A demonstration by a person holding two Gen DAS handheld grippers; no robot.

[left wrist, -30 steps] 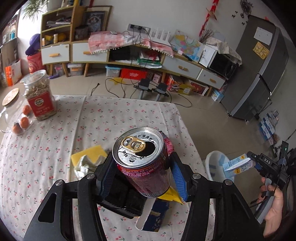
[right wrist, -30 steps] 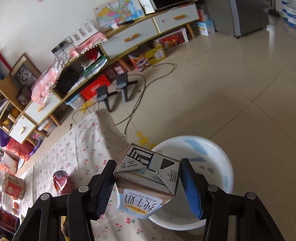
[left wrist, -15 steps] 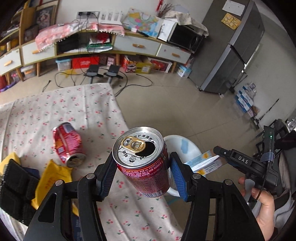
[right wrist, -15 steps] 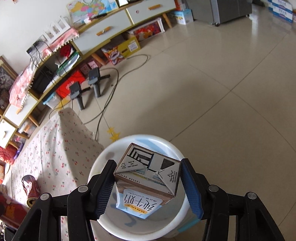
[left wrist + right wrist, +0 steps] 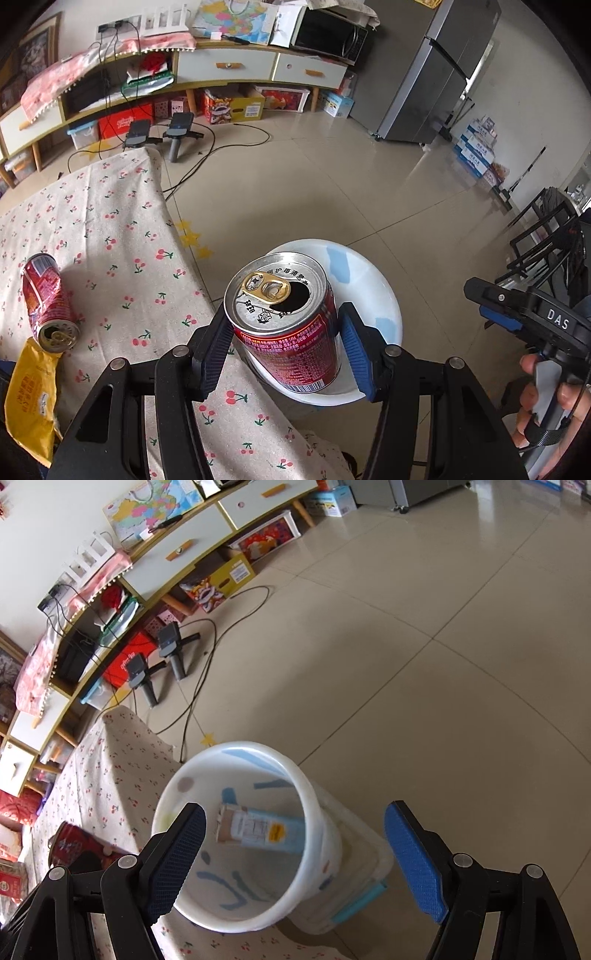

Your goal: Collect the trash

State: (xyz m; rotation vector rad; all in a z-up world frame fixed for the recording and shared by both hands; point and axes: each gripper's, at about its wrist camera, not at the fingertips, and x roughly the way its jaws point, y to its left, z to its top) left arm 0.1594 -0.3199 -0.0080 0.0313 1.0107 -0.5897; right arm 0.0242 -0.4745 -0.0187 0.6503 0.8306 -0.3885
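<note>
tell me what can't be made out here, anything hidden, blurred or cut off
- Milk carton inside the white bin: right wrist view, motion-blurred, print unreadable.
- Bin floor: left wrist view, hidden behind the upright red can held in the left gripper.
- Crushed can on the tablecloth: label too small and crumpled to read.
- Yellow packet: left wrist view, cut off by the frame edge.
- Right gripper: open, holds nothing.

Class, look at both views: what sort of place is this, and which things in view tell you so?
Most likely a lived-in home living room. A long low cabinet with drawers stands along the wall, a grey refrigerator and a microwave stand nearby, and a table under a cherry-print tablecloth sits on the tiled floor.
</note>
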